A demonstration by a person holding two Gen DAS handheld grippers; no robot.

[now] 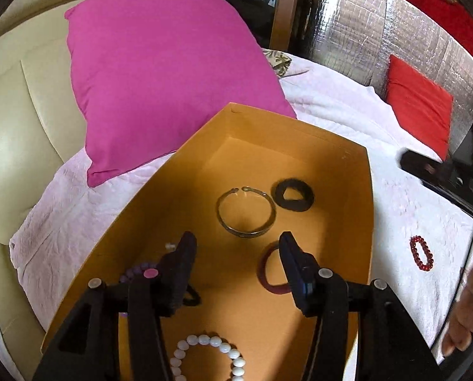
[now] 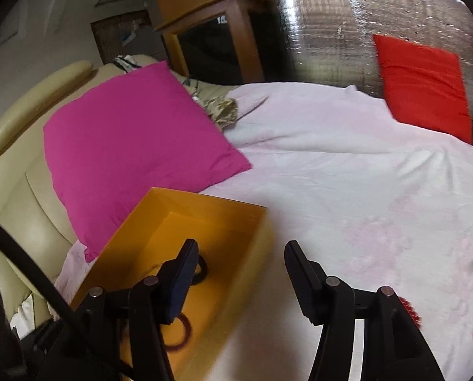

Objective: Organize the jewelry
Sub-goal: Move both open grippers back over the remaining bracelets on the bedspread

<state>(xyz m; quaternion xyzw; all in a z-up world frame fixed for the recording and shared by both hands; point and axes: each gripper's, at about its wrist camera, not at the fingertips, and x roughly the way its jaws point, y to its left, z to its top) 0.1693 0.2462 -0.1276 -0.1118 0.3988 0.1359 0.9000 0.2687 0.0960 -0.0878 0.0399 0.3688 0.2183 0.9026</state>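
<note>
An open orange box [image 1: 341,155] lies on the bed and holds a metal bangle [image 1: 246,211], a black ring [image 1: 294,195], a maroon bangle [image 1: 269,270], a white bead bracelet [image 1: 209,349] and a purple bead bracelet [image 1: 138,270]. My left gripper [image 1: 236,243] is open and empty, hovering over the box. A red bead bracelet [image 1: 421,253] lies on the sheet right of the box. My right gripper [image 2: 241,250] is open and empty over the box's right edge [image 2: 255,231]; the red bracelet [image 2: 409,311] shows partly behind its right finger.
A magenta pillow [image 1: 163,73] lies behind the box against a cream headboard [image 1: 17,120]. A red cushion [image 1: 420,104] leans on a silver foil wall [image 1: 363,31]. The pale pink sheet [image 2: 347,174] spreads to the right. A wooden cabinet [image 2: 211,38] stands behind.
</note>
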